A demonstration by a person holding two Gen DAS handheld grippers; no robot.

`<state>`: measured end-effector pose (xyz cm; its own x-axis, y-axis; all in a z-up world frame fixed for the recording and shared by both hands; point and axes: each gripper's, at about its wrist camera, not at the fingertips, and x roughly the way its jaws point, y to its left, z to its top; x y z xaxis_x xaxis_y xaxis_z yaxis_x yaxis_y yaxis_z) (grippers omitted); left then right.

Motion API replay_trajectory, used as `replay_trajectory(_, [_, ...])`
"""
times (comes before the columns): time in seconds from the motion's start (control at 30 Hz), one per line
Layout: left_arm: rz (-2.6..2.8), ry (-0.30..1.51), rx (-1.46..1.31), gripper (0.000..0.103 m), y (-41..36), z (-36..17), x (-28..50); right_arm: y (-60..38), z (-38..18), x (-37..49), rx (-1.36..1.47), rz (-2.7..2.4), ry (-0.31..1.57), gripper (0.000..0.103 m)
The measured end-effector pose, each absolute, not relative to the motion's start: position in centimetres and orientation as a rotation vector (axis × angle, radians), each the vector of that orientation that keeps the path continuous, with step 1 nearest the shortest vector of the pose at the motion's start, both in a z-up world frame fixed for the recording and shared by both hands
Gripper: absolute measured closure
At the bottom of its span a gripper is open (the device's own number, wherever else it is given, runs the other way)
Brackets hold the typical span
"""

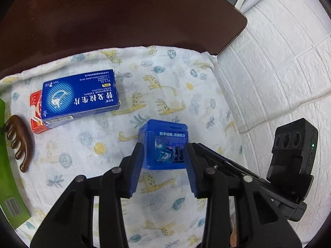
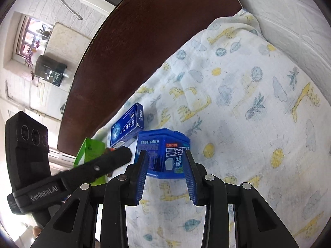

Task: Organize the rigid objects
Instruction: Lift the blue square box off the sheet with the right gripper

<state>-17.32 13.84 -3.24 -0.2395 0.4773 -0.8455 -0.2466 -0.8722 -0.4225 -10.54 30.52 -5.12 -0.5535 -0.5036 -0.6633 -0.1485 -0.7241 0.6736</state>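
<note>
Already a small pile exists: a blue carton lies on a red box, with a comb and a green box beside them. The blue tub sits apart, mid-cloth; the left tool and right tool each straddle it, pads at its sides, though I cannot tell whether either truly grips. By my judgement it is not yet grouped. The giraffe-print cloth covers a dark tabletop; white brick-pattern walls, a window beyond.

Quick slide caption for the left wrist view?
Left tongs bracket the small blue box on the giraffe-print cloth, beside a blue medicine carton.
</note>
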Motion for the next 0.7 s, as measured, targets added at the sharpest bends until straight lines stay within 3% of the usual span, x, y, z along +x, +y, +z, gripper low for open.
replay_trajectory(0.23, [2.125, -0.313, -1.573, 0.076, 13.4, -4.4, -18.0, 31.3, -6.8, -11.2, 1.351, -2.286, -1.15, 0.067])
replay_trajectory(0.3, [2.137, -0.283, -1.568, 0.077, 13.7, -4.2, -17.7, 31.4, -6.9, -11.3, 1.332, -2.25, -1.182, 0.074])
replay_trajectory(0.43, [2.161, -0.251, -1.533, 0.079, 13.7, -3.1, -16.9, 30.3, -5.2, -11.1, 1.346, -2.344, -1.048, 0.076])
replay_trajectory(0.7, [2.21, -0.25, -1.429, 0.073, 11.8, 0.4, -15.7, 29.3, -2.8, -10.9, 1.274, -2.323, -1.038, 0.075])
